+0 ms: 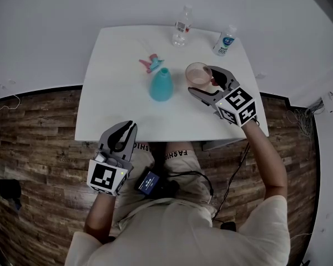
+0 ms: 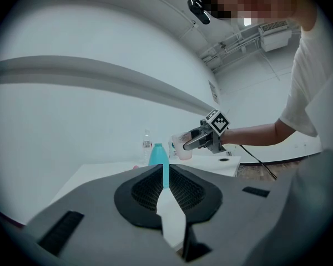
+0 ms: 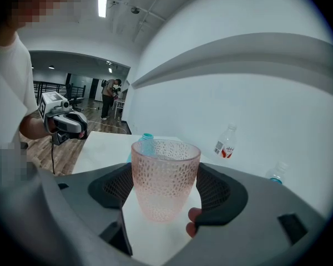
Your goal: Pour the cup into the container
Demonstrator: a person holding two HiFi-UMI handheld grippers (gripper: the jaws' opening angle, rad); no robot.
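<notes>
White table [image 1: 116,110] in a pale-walled room.
Wood-plank floor [image 1: 39,148] spreads left of the left gripper [image 1: 126,127] fingers [image 1: 131,135]; white wall [image 1: 72,10] rises beyond them.

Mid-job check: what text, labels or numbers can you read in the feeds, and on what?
"FASHIO": printed on the person's clothing just below the table edge; the rest is cut off.
Label on the clear bottle: too small to read.
Label on the blue-capped bottle: too blurred to read.
</notes>
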